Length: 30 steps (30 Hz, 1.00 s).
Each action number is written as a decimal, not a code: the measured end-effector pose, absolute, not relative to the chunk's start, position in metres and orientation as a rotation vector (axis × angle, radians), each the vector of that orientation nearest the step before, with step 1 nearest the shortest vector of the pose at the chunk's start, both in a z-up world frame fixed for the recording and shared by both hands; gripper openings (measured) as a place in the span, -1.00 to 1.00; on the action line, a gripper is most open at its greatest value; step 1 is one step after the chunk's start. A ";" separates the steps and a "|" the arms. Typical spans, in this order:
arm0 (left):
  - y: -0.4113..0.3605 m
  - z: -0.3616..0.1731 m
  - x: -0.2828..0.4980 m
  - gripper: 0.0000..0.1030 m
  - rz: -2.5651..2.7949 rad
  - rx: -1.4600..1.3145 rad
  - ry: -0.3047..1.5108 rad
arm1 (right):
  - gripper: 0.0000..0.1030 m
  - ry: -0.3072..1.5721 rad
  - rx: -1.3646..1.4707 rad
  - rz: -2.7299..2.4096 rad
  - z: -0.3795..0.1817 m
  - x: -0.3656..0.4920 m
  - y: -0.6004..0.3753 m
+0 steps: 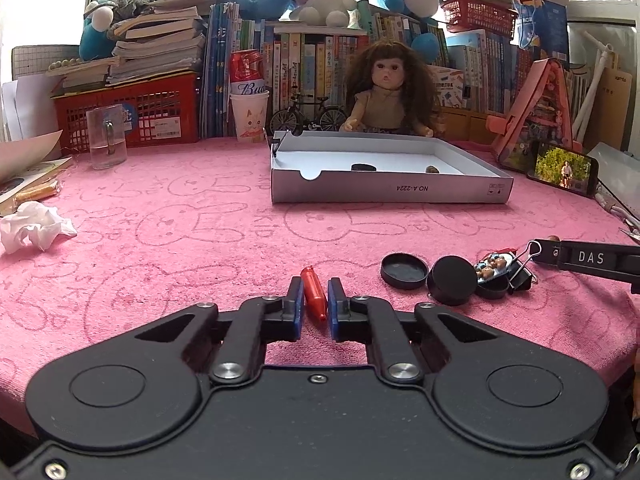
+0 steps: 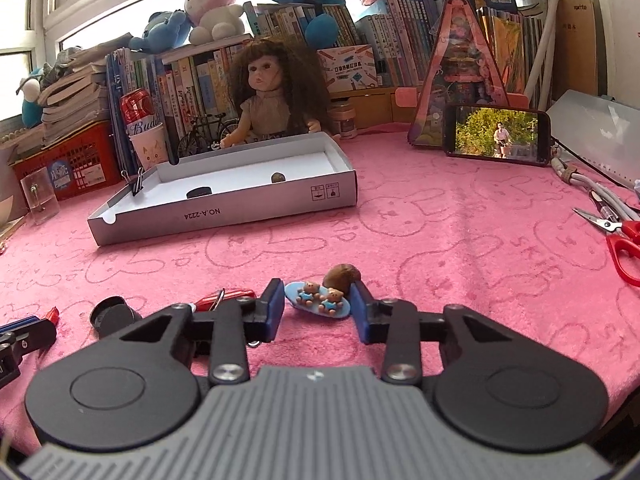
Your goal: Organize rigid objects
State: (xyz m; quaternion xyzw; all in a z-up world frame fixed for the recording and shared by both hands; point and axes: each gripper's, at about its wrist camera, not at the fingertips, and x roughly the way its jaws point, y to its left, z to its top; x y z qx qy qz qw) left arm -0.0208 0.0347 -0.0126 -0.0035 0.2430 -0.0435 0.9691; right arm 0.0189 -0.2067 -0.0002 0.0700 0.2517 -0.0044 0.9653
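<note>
Two gripper-mounted cameras look across a pink towel [image 1: 168, 216] printed with rabbit outlines, toward a shallow white cardboard tray [image 1: 390, 192] that serves as the landmark here.

The left wrist view shows the left gripper [image 1: 316, 300] well in front of the tray, its blue-padded jaws closed against the sides of a small red plastic piece [image 1: 313, 294] resting on the towel. Only this view shows a crumpled white tissue [image 1: 34, 230] and a clear glass mug [image 1: 106, 138] far left of the tray. To the right of the red piece sit an upturned black lid [image 1: 404, 271], a black round case [image 1: 452, 280] and a black binder clip [image 1: 522, 270].

The right wrist view shows the right gripper [image 2: 318, 306], also in front of the tray, its jaws apart on either side of a pale blue oval charm [image 2: 318, 300] bearing two small bears; whether the pads touch it is unclear. A brown nut-like lump [image 2: 342, 274] lies just behind the charm. Only this view shows red-handled scissors [image 2: 618, 240], cut off at the right edge.

Inside the tray lie a flat black disc [image 2: 199, 192] and a small brownish lump [image 2: 277, 177], too small to identify. A binder clip [image 2: 137, 184] grips the tray's left wall. A doll [image 2: 268, 100] sits directly behind the tray, and a phone [image 2: 496, 134] stands to the tray's right, its screen lit.
</note>
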 end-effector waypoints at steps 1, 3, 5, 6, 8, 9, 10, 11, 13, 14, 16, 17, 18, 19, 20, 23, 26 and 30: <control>0.034 -0.012 -0.021 -0.79 -0.088 -0.010 0.488 | -0.22 0.508 0.139 -0.005 0.000 0.019 -0.207; 0.034 -0.011 -0.021 -0.79 -0.089 -0.013 0.484 | -0.22 0.502 0.136 0.003 0.000 0.018 -0.206; 0.033 -0.010 -0.021 -0.79 -0.090 -0.014 0.479 | -0.22 0.494 0.132 0.011 0.001 0.017 -0.205; 0.032 -0.010 -0.021 -0.79 -0.091 -0.012 0.476 | -0.22 0.489 0.130 0.014 0.002 0.016 -0.205; 0.032 -0.008 -0.021 -0.79 -0.093 -0.011 0.472 | -0.22 0.478 0.121 0.019 0.003 0.015 -0.204; 0.031 -0.008 -0.021 -0.79 -0.094 -0.011 0.470 | -0.22 0.473 0.117 0.022 0.004 0.015 -0.204; 0.031 -0.007 -0.021 -0.79 -0.094 -0.011 0.467 | -0.22 0.469 0.114 0.024 0.005 0.014 -0.204; 0.031 -0.006 -0.020 -0.80 -0.096 -0.011 0.464 | -0.22 0.464 0.111 0.027 0.006 0.014 -0.204; 0.029 -0.005 -0.019 -0.80 -0.096 -0.009 0.460 | -0.22 0.459 0.107 0.029 0.007 0.014 -0.204; 0.029 -0.005 -0.019 -0.80 -0.097 -0.008 0.458 | -0.22 0.457 0.106 0.030 0.008 0.014 -0.204; 0.028 -0.005 -0.019 -0.80 -0.103 -0.002 0.459 | -0.22 0.453 0.103 0.029 0.009 0.014 -0.205; 0.027 -0.005 -0.019 -0.78 -0.100 0.001 0.461 | -0.22 0.453 0.101 0.029 0.009 0.014 -0.205; 0.027 -0.006 -0.018 -0.76 -0.092 0.004 0.464 | -0.22 0.453 0.099 0.029 0.008 0.014 -0.206; 0.028 -0.007 -0.018 -0.72 -0.084 0.009 0.467 | -0.22 0.455 0.097 0.029 0.008 0.014 -0.206; 0.028 -0.007 -0.017 -0.72 -0.074 0.013 0.470 | -0.21 0.457 0.097 0.028 0.007 0.014 -0.206; 0.033 -0.009 -0.019 -0.62 -0.054 0.034 0.470 | -0.21 0.464 0.098 0.028 0.005 0.013 -0.207; 0.037 -0.008 -0.025 -0.48 -0.069 0.053 0.486 | -0.21 0.463 0.098 0.025 0.005 0.013 -0.208; 0.037 -0.008 -0.038 -0.33 -0.108 0.072 0.500 | -0.21 0.466 0.101 0.022 0.004 0.014 -0.208</control>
